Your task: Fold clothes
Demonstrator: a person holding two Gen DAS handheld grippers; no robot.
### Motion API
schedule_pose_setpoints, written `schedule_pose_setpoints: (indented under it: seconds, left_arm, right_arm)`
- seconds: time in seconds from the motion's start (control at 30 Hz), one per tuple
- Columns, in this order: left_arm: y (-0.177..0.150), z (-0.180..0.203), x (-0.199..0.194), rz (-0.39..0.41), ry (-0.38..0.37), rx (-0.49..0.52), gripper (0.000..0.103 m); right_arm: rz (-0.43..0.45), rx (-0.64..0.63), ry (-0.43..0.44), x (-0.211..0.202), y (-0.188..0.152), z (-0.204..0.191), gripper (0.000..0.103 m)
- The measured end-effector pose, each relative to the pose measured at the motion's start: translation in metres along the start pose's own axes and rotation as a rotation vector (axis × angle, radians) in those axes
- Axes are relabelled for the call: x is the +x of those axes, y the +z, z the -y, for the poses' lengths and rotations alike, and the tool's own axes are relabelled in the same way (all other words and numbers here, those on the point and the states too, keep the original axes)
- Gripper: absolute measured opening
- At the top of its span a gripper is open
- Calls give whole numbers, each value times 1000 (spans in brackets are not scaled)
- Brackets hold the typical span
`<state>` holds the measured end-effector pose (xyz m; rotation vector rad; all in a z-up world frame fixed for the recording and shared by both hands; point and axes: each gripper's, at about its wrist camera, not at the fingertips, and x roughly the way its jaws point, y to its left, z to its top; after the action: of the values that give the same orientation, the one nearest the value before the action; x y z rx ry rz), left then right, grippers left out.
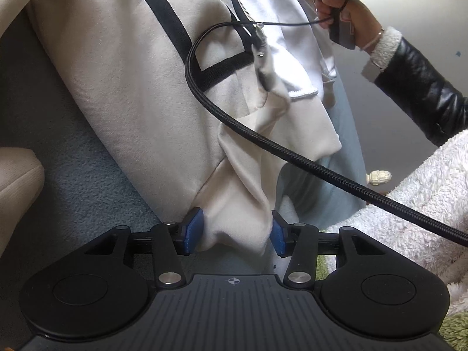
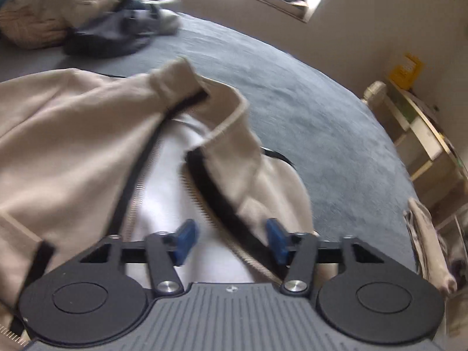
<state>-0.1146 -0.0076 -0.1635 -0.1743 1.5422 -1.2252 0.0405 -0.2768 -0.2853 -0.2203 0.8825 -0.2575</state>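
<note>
Here the left gripper [image 1: 235,231] has its jaws clamped on a bunch of the cream jacket [image 1: 140,87]. A black cable [image 1: 292,152] crosses above the jacket. The right gripper [image 2: 231,241] holds its jaws apart over the jacket's zipper [image 2: 204,204]; dark clothes [image 2: 117,35] lie beyond the jacket.

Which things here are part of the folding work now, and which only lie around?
In the job:
- cream jacket
- left tool, fabric between its pads
- right tool, over the zipper

Lying about:
- dark clothes pile
- fluffy white blanket
- yellow box

Black cable [image 1: 292,152] crosses over jacket [image 1: 131,87]; blue bedcover [image 2: 307,111] beyond lies free.
</note>
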Motion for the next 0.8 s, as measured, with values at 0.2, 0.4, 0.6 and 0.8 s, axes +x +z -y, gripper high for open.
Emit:
schedule_pose_setpoints:
  seconds: [0.2, 0.4, 0.6, 0.8]
  left_arm:
    - [-3, 0, -1, 0, 6, -11, 48]
    - [-6, -1, -3, -2, 8, -30, 48]
    - [-11, 4, -2, -1, 27, -46, 48]
    - [-14, 8, 1, -1, 51, -71, 48]
  right_arm:
    - [105, 327, 129, -18, 13, 66, 23]
    - [87, 474, 60, -1, 15, 112, 7]
    - [152, 414, -58, 22, 41, 135, 7]
    - [140, 385, -170, 70, 63, 150, 8]
